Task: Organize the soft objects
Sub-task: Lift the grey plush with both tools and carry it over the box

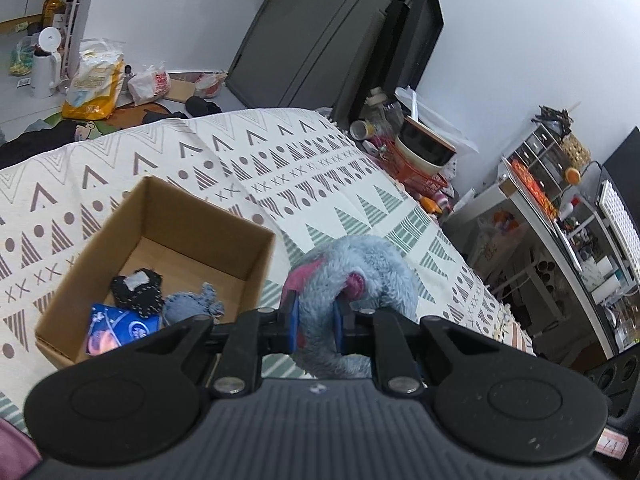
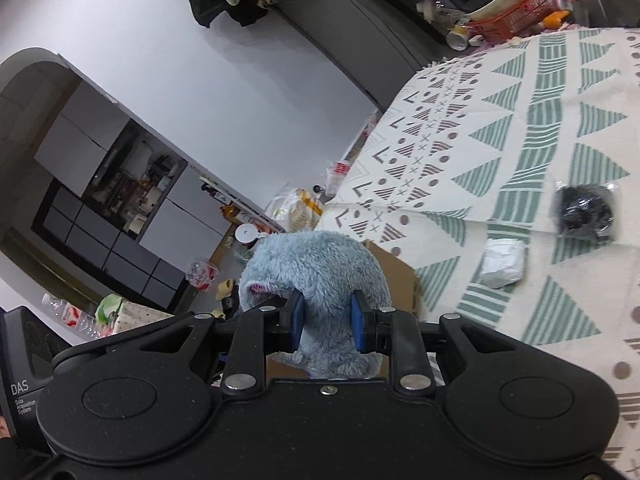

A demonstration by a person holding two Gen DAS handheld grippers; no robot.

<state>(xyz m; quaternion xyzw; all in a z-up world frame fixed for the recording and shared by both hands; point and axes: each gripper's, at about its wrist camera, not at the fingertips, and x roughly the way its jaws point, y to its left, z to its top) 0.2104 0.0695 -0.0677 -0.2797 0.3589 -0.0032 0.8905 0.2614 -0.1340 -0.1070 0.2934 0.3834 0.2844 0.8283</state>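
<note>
A fluffy blue plush toy (image 1: 352, 276) with pink patches is held in the air, just right of an open cardboard box (image 1: 256, 256). My left gripper (image 1: 316, 316) is shut on one part of it. In the right wrist view the same blue plush toy (image 2: 316, 276) fills the middle, and my right gripper (image 2: 328, 322) is shut on it, with the cardboard box (image 2: 396, 276) behind. Inside the box lie a black knitted piece (image 1: 136, 288), a small grey-blue plush (image 1: 192, 306) and a blue packet (image 1: 120, 326).
The patterned cloth (image 1: 280, 168) covers the table. On it lie a white soft packet (image 2: 502, 262) and a black bagged bundle (image 2: 584, 212). A red basket with a bowl (image 1: 424, 156) stands at the far edge; shelves (image 1: 560, 208) stand to the right.
</note>
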